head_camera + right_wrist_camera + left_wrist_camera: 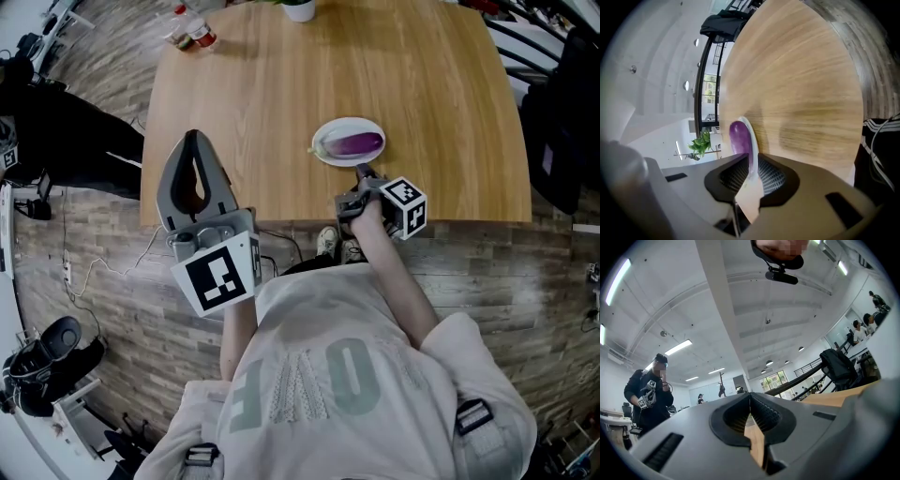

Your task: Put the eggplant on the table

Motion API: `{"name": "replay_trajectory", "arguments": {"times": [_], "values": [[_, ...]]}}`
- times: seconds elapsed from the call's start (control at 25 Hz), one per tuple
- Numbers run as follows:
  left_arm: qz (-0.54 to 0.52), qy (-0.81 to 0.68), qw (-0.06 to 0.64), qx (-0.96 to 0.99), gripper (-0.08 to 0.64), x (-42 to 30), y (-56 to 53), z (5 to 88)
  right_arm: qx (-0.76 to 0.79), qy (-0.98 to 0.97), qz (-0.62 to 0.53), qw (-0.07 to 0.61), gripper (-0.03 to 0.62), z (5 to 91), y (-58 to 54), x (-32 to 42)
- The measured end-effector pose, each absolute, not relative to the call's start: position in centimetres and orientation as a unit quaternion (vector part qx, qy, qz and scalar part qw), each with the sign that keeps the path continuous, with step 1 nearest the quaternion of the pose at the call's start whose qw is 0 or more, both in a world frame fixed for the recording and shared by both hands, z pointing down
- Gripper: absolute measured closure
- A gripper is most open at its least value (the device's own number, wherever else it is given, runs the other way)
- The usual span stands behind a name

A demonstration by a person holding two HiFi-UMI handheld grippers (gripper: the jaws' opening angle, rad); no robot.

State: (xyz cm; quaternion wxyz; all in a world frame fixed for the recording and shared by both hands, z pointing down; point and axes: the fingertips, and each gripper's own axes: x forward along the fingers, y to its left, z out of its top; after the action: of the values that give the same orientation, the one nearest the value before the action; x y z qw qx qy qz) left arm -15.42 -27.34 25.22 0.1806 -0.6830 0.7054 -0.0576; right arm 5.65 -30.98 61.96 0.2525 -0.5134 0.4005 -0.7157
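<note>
A purple eggplant (354, 143) lies on a small white plate (323, 155) near the front edge of the wooden table (281, 84). My right gripper (361, 171) sits at the plate's near rim. In the right gripper view the plate rim (751, 145) runs in between the jaws, which stand slightly apart around it, and the eggplant (737, 137) lies just beyond; my right gripper (749, 161) is open. My left gripper (193, 136) hangs over the table's front left corner, raised and shut on nothing. In its own view the left gripper (750, 397) has its tips together.
Small bottles (192, 36) and a white pot (298, 9) stand at the table's far edge. A dark jacket (562, 122) hangs at the right. Cables (84, 272) and black gear (42, 361) lie on the floor at the left. A person in black (649, 390) stands beyond.
</note>
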Motion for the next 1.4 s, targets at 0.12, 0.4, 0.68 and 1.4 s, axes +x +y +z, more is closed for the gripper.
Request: {"name": "replay_trajectory", "arguments": {"times": [0.12,0.4,0.68,1.4], "values": [[-0.047,0.707,0.178,-0.683,0.551,-15.8,-27.1,25.1,-0.541,0.435,-0.67,0.265,0.545,58.4,-31.6,8.4],[-0.015,0.702,0.17,-0.691,0.551,-15.7,-27.2,25.1,-0.602,0.586,-0.426,0.335,0.546,43.0,-34.4,14.9],[0.007,0.684,0.164,-0.711,0.551,-14.9,-27.8,25.0,-0.481,0.823,-0.122,0.278,0.459,28.2,-31.3,7.8],[0.022,0.608,0.135,-0.782,0.551,-10.3,-29.2,25.8,-0.479,0.875,0.0,0.063,0.574,29.7,-27.9,-0.8]]}}
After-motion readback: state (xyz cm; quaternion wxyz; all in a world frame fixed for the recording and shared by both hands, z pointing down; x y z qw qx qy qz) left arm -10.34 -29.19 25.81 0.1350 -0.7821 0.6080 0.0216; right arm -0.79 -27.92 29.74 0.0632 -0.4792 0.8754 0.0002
